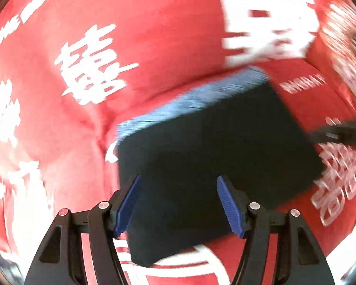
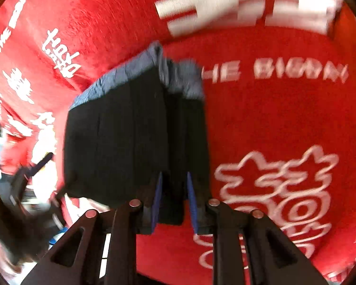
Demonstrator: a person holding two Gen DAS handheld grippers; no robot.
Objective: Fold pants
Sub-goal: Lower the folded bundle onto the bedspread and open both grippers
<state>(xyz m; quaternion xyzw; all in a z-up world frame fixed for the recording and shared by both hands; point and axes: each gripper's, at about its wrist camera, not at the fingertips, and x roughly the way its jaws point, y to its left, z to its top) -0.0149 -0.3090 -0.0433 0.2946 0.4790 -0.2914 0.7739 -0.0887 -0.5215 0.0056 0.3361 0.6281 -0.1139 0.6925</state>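
Observation:
The pants [image 1: 213, 147] are dark navy with a lighter blue waistband [image 1: 192, 99], folded into a compact rectangle on a red cloth. My left gripper [image 1: 178, 204] is open above their near edge, its blue pads [image 1: 128, 206] wide apart and empty. In the right wrist view the pants [image 2: 130, 137] hang or lie in front of my right gripper [image 2: 174, 199]. Its jaws stand narrowly apart around a dark fold of the pants. The right gripper also shows at the right edge of the left wrist view [image 1: 339, 131]. Both views are blurred.
The red cloth [image 1: 154, 35] with white characters and lettering covers a soft, creased surface [image 2: 284, 118]. The left gripper shows at the left edge of the right wrist view [image 2: 33, 168].

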